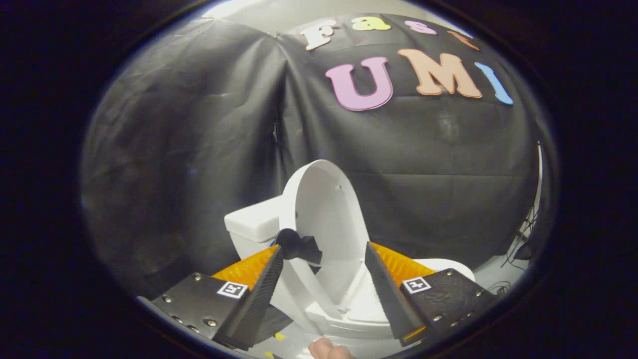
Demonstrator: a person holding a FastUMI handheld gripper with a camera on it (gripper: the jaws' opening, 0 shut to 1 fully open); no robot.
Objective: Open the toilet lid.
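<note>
The white toilet lid (324, 199) stands raised, nearly upright and leaning back toward the tank (254, 224). Below it, the seat and bowl (359, 306) lie uncovered. A black knob (299, 246) sticks out from the lid's edge, right at the tip of my left finger (259, 294). My gripper (324, 248) is open, with the lower part of the lid in the wide gap between the fingers. The right finger (386, 289) stands apart from the lid, and neither finger presses on it.
Black cloth walls close in behind and on both sides of the toilet. Thin cables (518, 244) hang at the far right by the pale floor. A person's fingertips (329, 350) show just below the bowl, between my fingers.
</note>
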